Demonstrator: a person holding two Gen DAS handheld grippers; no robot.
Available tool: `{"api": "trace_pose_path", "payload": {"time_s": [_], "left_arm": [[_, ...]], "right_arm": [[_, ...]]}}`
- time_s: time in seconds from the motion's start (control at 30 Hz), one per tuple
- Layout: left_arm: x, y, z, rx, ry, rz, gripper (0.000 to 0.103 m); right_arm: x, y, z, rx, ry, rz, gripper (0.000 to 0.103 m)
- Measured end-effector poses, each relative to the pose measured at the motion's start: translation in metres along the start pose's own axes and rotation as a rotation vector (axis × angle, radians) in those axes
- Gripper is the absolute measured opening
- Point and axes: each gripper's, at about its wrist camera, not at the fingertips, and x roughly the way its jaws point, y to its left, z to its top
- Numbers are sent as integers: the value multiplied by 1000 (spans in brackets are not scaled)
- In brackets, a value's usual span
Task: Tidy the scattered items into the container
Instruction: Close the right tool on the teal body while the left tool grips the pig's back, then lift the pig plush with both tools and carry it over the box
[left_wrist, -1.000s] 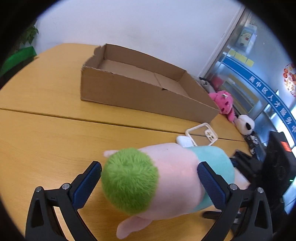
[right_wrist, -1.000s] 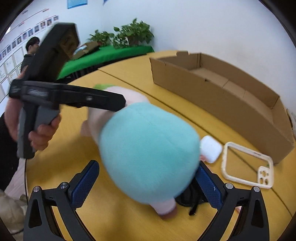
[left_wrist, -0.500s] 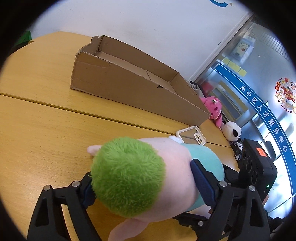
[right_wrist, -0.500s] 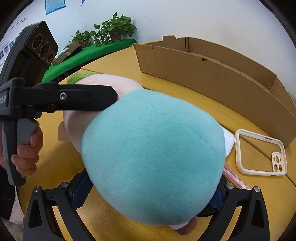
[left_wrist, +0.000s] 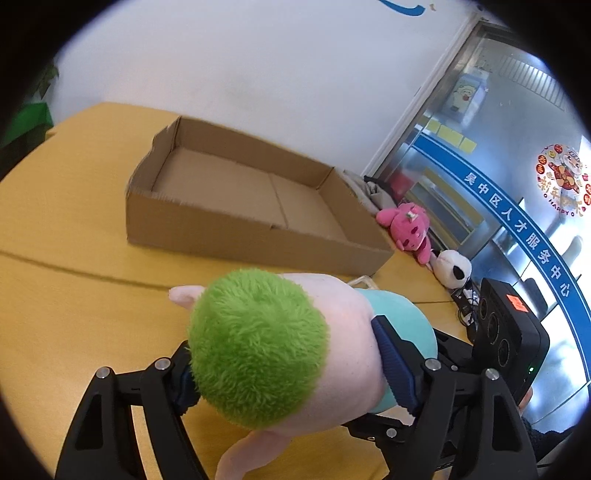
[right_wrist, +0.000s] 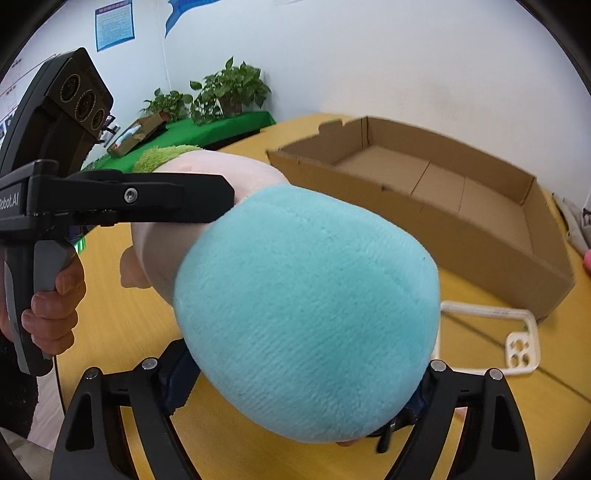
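Observation:
A plush doll (left_wrist: 280, 343) with green hair, pink body and teal bottom (right_wrist: 306, 317) is held in the air between both grippers. My left gripper (left_wrist: 284, 373) is shut on its head end. My right gripper (right_wrist: 299, 384) is shut on its teal end. An open, empty cardboard box (left_wrist: 240, 206) stands on the yellow table beyond the doll; it also shows in the right wrist view (right_wrist: 436, 206). The left gripper's body (right_wrist: 110, 199) shows in the right wrist view, the right one's body (left_wrist: 506, 332) in the left wrist view.
A white phone case (right_wrist: 513, 336) lies on the table (left_wrist: 74, 295) in front of the box. A pink plush (left_wrist: 406, 225) and a white panda plush (left_wrist: 452, 271) lie past the box's right end. Potted plants (right_wrist: 221, 92) stand beyond the table.
Both grippers closed on the plush doll and lifted it off the table, so the box's inside now shows from above.

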Motion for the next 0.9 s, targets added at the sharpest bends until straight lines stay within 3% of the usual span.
{"api": "trace_pose_path", "payload": {"time_s": [0.3,0.6,0.73,0.9], "left_arm": [[-21,-55,87,150,-111,-32,80],[-47,-96,211,291,-232,-40,80],[-48,-87,257,315,-254,-7,80],[-33,-48,318,262,-217,-12,80]], "right_arm": [[-57,-19,79,-48,-135,-87,90],[-108,-46,201,-135,-253,-167,90],[-104,-62,253,-165,-236,-166,91],[-82,-86,295,-165,-196,-158,91]]}}
